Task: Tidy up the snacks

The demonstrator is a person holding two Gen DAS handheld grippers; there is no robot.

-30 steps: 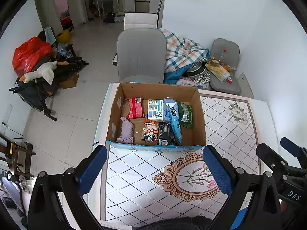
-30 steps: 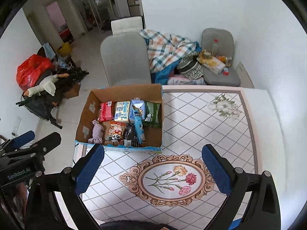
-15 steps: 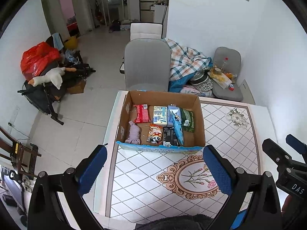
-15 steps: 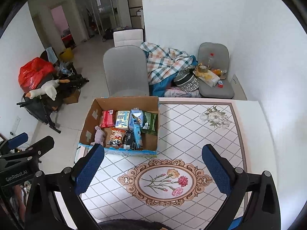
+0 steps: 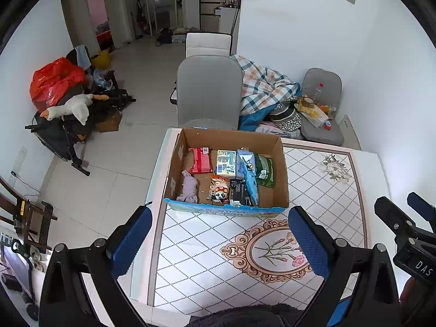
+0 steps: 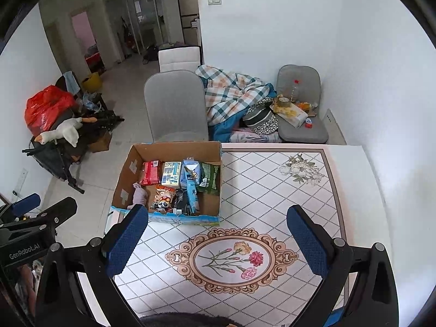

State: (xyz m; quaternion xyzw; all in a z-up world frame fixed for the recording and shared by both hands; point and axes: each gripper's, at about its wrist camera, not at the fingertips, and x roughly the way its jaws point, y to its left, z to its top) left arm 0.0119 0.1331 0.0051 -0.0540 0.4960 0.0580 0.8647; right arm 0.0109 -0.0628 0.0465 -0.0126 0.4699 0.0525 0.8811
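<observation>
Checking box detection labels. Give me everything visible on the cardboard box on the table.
The cardboard box is brown corrugated card, open-topped, with tape patches on its left wall and a blue printed strip along the near edge. It sits flat at the table's far-left corner, just in front of a grey chair. Inside lie snack packets, among them a red one, a long blue one, a green one and a panda-print one, plus a crumpled mauve item. Neither gripper touches it.

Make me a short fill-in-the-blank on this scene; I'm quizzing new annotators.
1. The snacks lie inside a ____ box.
2. Both tongs, left tongs and right tongs, are ____ and hold nothing.
3. The red packet lies ____ of the yellow carton.
4. The table has a ____ pattern.

Missing: cardboard; open; left; floral
</observation>
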